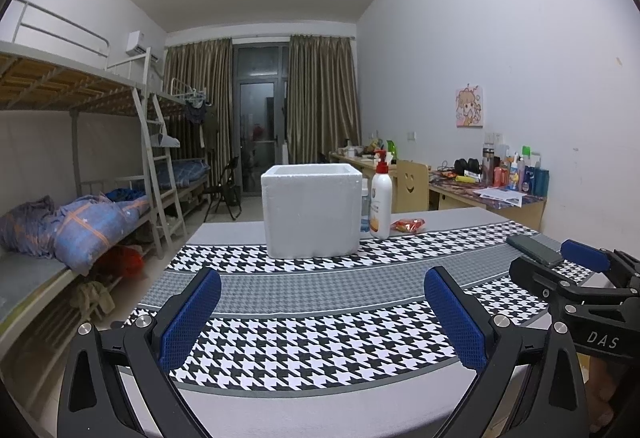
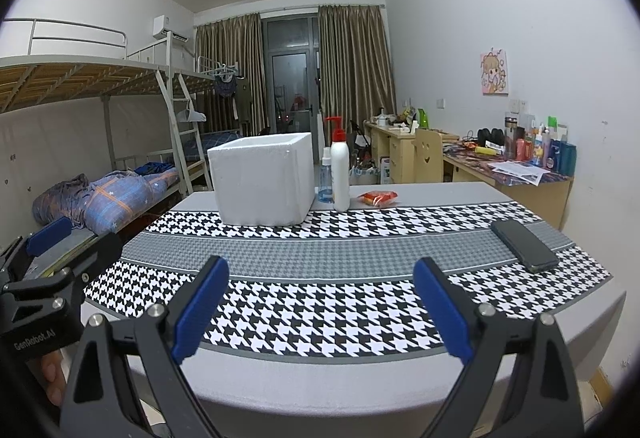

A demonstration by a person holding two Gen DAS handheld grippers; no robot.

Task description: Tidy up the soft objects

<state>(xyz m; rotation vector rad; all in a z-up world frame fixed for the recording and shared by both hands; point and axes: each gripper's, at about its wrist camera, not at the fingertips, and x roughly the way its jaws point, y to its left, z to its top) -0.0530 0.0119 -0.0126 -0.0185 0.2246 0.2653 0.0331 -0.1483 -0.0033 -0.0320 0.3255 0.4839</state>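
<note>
Now both tools hang above the near edge of the table (image 2: 360, 390), holding nothing: the left gripper (image 1: 322, 314) and the right gripper (image 2: 320, 306) each have their two blue fingers spread wide. On the houndstooth cloth (image 2: 320, 322) stands one white foam box (image 2: 262, 179). Just beside it are two bottles, one white pump bottle (image 2: 341, 169) and one small blue spray bottle (image 2: 325, 177), then one red packet (image 2: 378, 197). One dark phone (image 2: 524, 245) lies well apart, on the right.

Grey table (image 2: 460, 193) with houndstooth cloth (image 2: 320, 250) across it. On cloth: white foam box (image 2: 262, 179), black phone (image 2: 524, 245) near right edge. On bare table behind: white pump bottle (image 2: 340, 169), small spray bottle (image 2: 326, 177), red packet (image 2: 378, 197).
</note>
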